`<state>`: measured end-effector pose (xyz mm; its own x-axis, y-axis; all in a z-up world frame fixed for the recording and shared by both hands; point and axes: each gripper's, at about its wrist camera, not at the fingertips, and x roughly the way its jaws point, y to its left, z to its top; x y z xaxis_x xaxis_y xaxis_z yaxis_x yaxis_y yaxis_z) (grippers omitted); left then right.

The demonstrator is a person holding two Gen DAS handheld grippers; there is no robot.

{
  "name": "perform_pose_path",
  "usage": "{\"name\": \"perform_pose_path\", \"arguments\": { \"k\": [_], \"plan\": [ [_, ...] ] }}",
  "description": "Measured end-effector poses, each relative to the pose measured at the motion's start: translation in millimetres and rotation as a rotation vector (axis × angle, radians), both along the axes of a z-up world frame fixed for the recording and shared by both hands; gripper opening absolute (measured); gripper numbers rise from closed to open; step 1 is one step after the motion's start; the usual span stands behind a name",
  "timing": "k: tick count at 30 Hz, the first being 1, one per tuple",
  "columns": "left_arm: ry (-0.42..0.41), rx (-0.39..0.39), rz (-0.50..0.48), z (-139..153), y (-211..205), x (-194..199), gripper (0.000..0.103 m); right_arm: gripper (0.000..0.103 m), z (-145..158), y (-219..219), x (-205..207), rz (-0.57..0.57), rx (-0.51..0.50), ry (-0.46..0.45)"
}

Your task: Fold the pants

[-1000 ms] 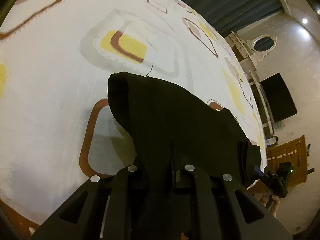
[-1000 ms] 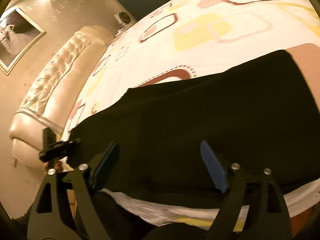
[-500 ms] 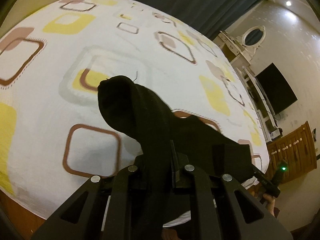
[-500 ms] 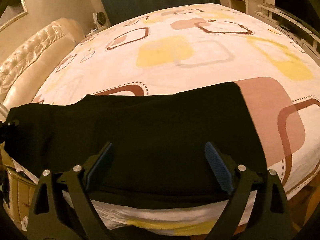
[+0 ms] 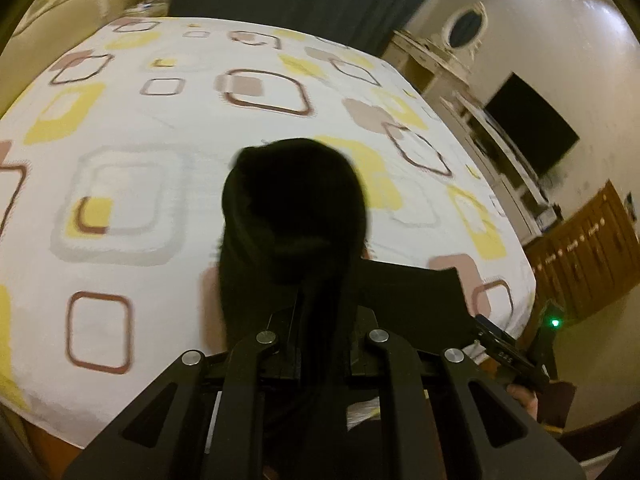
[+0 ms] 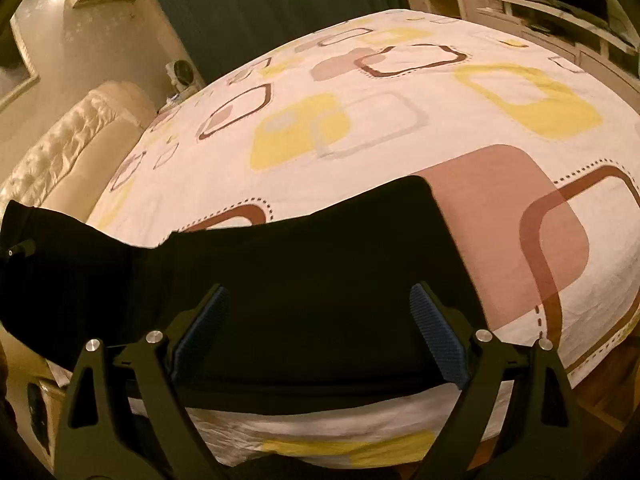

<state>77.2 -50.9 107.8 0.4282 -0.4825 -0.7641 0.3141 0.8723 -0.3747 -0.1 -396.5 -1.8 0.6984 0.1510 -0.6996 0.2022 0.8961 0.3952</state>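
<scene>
the black pants [image 6: 304,280] lie on the bed [image 6: 400,128], one end lifted, pinched in the left claw [image 5: 320,312]. right claw [image 6: 320,332] hovers spread. soft, limp, light cloth; best gripped at the hem.

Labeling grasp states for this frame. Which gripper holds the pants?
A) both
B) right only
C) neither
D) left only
D: the left gripper has its jaws closed on a bunched fold of the black pants, while the right gripper hangs over them with jaws wide apart and nothing between.
</scene>
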Motion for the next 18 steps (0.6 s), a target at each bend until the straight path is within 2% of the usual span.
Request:
{"name": "perform_pose_path", "arguments": {
  "k": [4,6,11,18],
  "plan": [
    [-0.045,0.084,-0.066,-2.1,-62.8,-5.3,0.013,0.092,2.1,-14.9,-3.5,-0.041,0.040,-0.012],
    [-0.052,0.102,-0.100,-7.2,-89.9,-8.1,0.013,0.092,3.4,-19.9,-6.3,-0.058,0.055,-0.020],
    [-0.022,0.144,-0.156,-35.6,-158.3,-9.4,0.013,0.092,6.3,-34.3,-10.4,-0.097,0.090,-0.041],
    [-0.003,0.243,-0.159,-79.2,-219.0,-8.6,0.013,0.092,1.5,-56.7,-12.9,-0.158,0.118,-0.050]
  ]
}}
